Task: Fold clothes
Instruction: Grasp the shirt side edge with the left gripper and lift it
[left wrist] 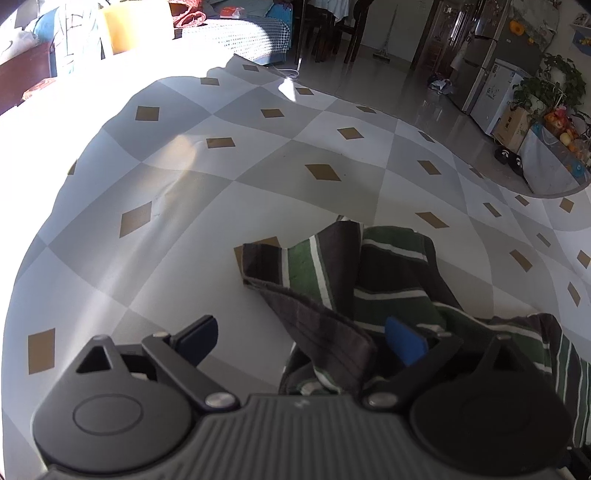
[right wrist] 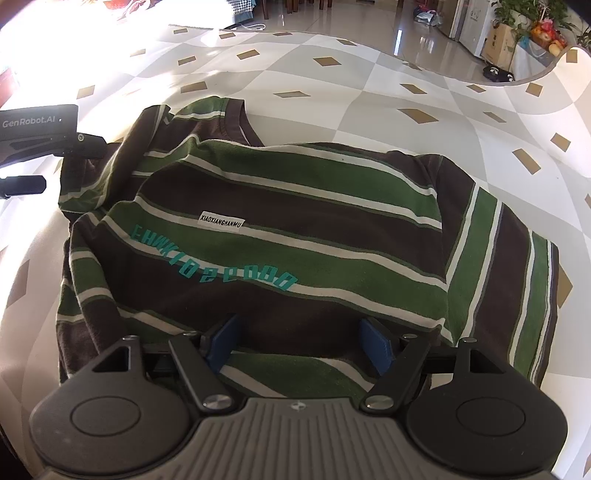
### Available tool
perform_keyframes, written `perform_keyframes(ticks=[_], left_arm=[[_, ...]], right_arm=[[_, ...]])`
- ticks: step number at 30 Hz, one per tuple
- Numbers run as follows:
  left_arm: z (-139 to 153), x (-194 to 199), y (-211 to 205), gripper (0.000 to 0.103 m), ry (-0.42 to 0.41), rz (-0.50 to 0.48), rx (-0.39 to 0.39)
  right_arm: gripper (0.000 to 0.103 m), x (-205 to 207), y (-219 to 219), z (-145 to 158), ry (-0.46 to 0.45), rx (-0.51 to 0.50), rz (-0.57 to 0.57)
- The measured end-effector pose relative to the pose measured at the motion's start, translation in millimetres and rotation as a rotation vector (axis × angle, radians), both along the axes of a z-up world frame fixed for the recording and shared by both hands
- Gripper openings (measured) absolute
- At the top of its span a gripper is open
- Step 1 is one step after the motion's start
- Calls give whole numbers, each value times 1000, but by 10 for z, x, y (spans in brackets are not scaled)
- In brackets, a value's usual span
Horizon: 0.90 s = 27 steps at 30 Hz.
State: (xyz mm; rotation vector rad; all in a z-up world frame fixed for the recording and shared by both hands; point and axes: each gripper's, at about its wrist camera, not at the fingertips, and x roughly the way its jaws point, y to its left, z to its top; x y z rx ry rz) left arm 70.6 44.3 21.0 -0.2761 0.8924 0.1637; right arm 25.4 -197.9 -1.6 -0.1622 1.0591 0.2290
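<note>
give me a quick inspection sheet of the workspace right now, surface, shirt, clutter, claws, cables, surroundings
surface: tablecloth with grey and white diamonds and small brown patches, bright sun at the far left
job's things: striped shirt in green, brown and white, lying rumpled with teal lettering and a white label facing up
clutter: nothing seen on the tablecloth besides the shirt
claws: left claw open, shirt fabric bunched between its fingers; right claw open over the shirt's near edge
cables: a white cable beyond the table's far edge
surroundings: shiny tiled floor, fridge, potted plant, cardboard box, fruit
</note>
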Motion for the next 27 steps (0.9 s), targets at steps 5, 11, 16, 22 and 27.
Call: perform_keyframes(ticks=[5, 11, 16, 22, 27], left_arm=[[-69, 4, -24, 97, 28, 1, -2], [-135, 7, 62, 57, 47, 25, -50], [-176, -5, 143, 31, 57, 53, -87], [-128, -58, 274, 29, 50, 113, -5], [-129, -101, 456, 29, 67, 187, 82]], right_arm=[[74, 9, 12, -2, 0, -3, -4], [75, 12, 29, -2, 3, -8, -16], [75, 17, 44, -1, 5, -13, -27], [75, 16, 56, -6, 2, -16, -37], [76, 21, 62, -9, 1, -17, -42]])
